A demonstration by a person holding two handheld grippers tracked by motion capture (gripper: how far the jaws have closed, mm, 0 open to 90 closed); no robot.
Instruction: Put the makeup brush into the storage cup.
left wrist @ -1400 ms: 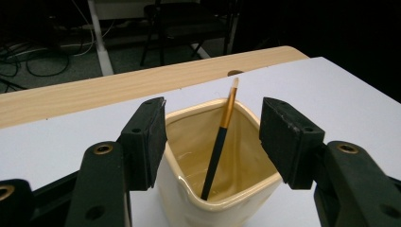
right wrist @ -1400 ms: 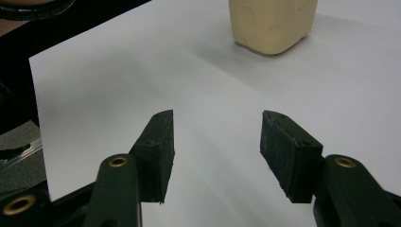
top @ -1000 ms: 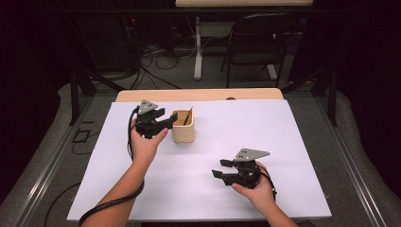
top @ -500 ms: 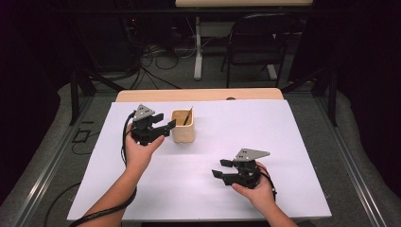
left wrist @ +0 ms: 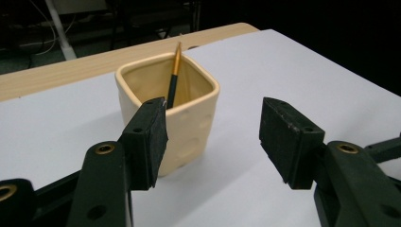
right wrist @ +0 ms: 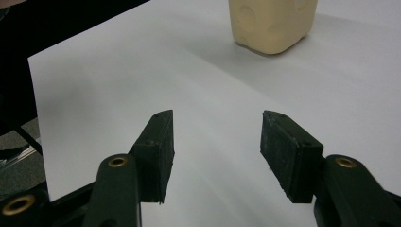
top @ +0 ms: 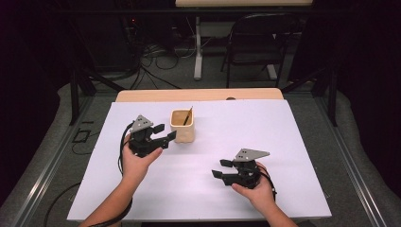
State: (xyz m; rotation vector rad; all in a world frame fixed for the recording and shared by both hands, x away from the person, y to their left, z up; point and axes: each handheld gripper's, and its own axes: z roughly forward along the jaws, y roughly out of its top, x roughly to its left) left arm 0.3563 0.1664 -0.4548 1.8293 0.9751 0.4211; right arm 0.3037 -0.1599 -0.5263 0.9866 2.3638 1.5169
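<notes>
A cream square cup [top: 183, 126] stands on the white table sheet [top: 283, 142] with a thin black-and-gold brush [top: 187, 116] leaning inside it. My left gripper [top: 164, 134] hovers just left of the cup, open, jaws pointing at it with nothing between them. In the left gripper view the cup [left wrist: 170, 109] and its brush [left wrist: 173, 78] sit just beyond the left gripper [left wrist: 213, 137]. My right gripper [top: 221, 168] rests low at the front right, open and empty, pointing left. The right gripper view has the cup's base [right wrist: 269, 23] far ahead of the right gripper [right wrist: 217, 151].
A wooden table edge [top: 198, 95] runs along the back of the sheet. Beyond it are a dark chair [top: 257, 42], a table leg [top: 197, 47] and floor cables [top: 151, 56]. Metal rails [top: 42, 170] flank the table.
My left gripper has slid left and toward me, away from the cup's side. The right gripper has stayed put.
</notes>
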